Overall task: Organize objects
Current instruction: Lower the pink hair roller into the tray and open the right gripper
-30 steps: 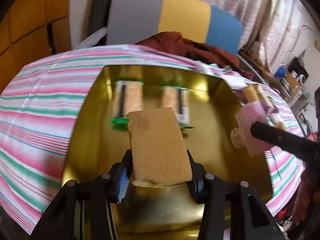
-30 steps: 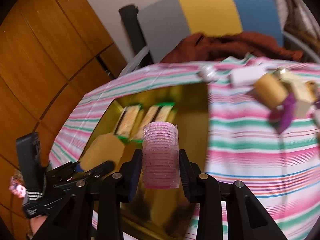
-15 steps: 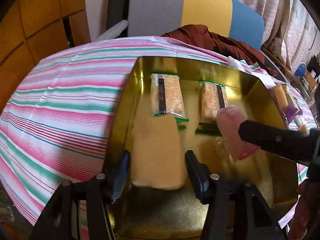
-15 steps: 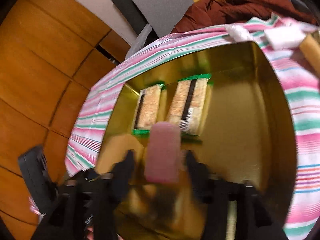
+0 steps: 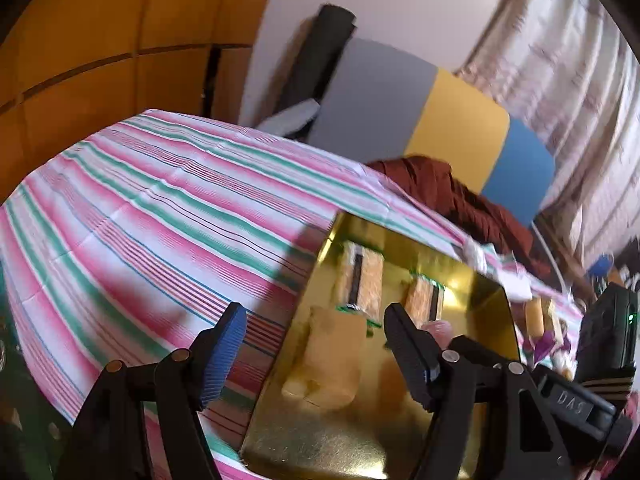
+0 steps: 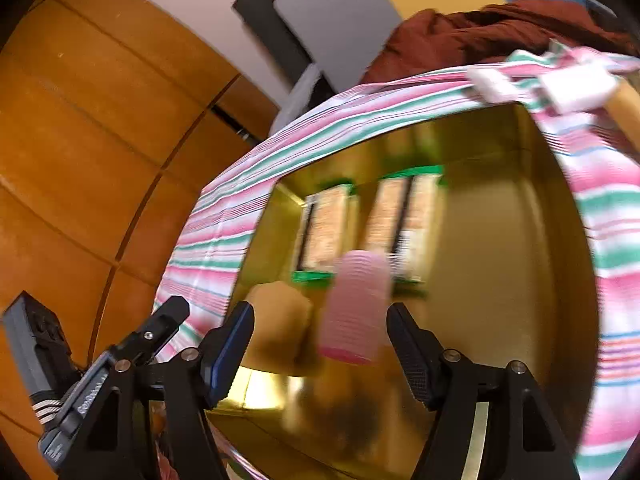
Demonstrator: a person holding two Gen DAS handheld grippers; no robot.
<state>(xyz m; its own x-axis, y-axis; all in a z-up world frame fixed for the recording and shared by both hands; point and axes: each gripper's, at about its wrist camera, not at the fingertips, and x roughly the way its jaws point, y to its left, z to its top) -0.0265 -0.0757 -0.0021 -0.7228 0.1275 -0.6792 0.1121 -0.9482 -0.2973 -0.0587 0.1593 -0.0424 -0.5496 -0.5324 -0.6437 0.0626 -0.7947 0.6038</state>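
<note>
Listing contents of the gold tin tray, which sits on a pink-and-green striped tablecloth.

Item 1: tan sponge block, lying flat on the tray floor near the left wall, free of the left gripper. That gripper's jaws stand wide apart with nothing between them. Likely light, soft and compressible; best taken across its two long sides with moderate squeeze, since a hard pinch would deform it.

Item 2: pink hair roller, a ribbed cylinder, seen between the spread fingers of the right gripper but touching neither; it appears blurred, so whether it is resting or falling cannot be told. Judged very light, hollow and prone to rolling; hold across the barrel, gently, as the ribbed shell could crush.

Items 3 and 4: two wrapped snack bars with green-edged packaging, side by side at the tray's far end. Probably brittle inside a slippery wrapper; grip across the width.

Unsorted: small objects lie on the cloth beyond the tray's right rim, too blurred to identify. A maroon garment lies behind the table.
</note>
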